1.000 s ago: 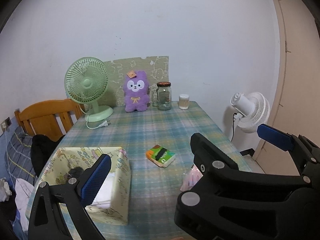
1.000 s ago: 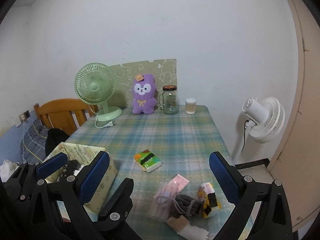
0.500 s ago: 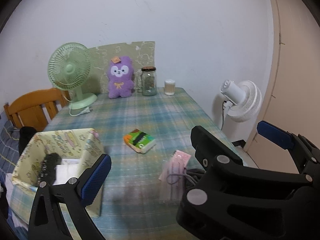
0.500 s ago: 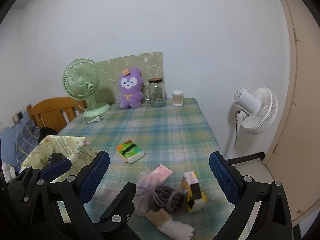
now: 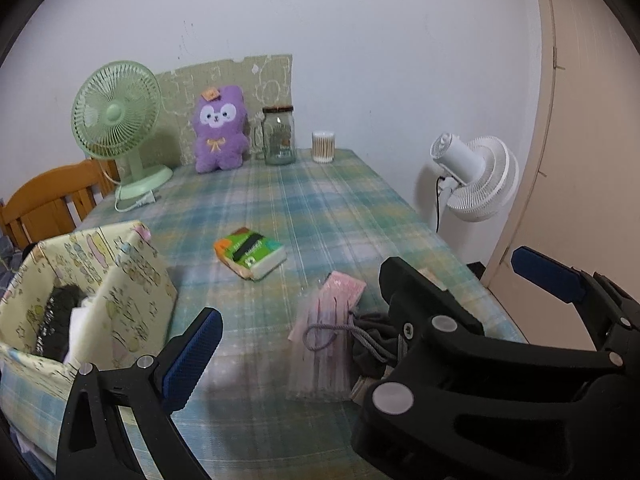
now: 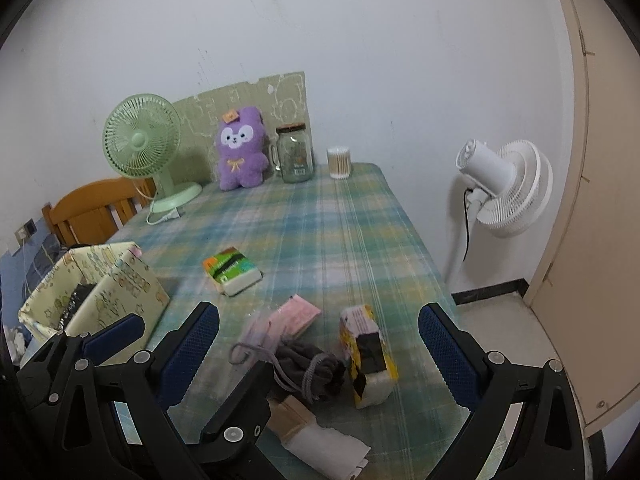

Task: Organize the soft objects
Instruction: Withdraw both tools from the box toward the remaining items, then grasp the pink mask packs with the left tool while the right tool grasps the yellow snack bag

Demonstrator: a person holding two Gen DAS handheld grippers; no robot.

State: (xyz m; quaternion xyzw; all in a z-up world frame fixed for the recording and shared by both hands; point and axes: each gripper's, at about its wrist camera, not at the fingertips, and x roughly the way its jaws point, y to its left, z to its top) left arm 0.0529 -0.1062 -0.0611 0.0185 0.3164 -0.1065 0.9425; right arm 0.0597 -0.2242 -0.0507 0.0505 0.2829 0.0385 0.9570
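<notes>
Right wrist view shows the counter (image 6: 320, 216) under a plaid cloth, running from the near edge to the far wall. At its near left stands a patterned fabric box (image 6: 120, 292) holding dark and white items. Both tongs hang above the near edge with their blue pads wide apart and nothing between them: the right tongs (image 6: 318, 344) over a cluster of soft things, the left tongs (image 5: 360, 300) just to the left of them. That cluster lies near the right: a yellow tissue pack (image 6: 368, 356), a grey drawstring pouch (image 6: 312, 364) touching it, and a sleeve of pink masks (image 6: 280, 324) beside the pouch. A green tissue pack (image 6: 232, 272) lies alone mid-counter, well apart from the box. Against the far wall sit a green fan (image 6: 148, 156), a purple plush toy (image 6: 240, 152), a glass jar (image 6: 296, 156) and a tub of cotton swabs (image 6: 340, 162).
</notes>
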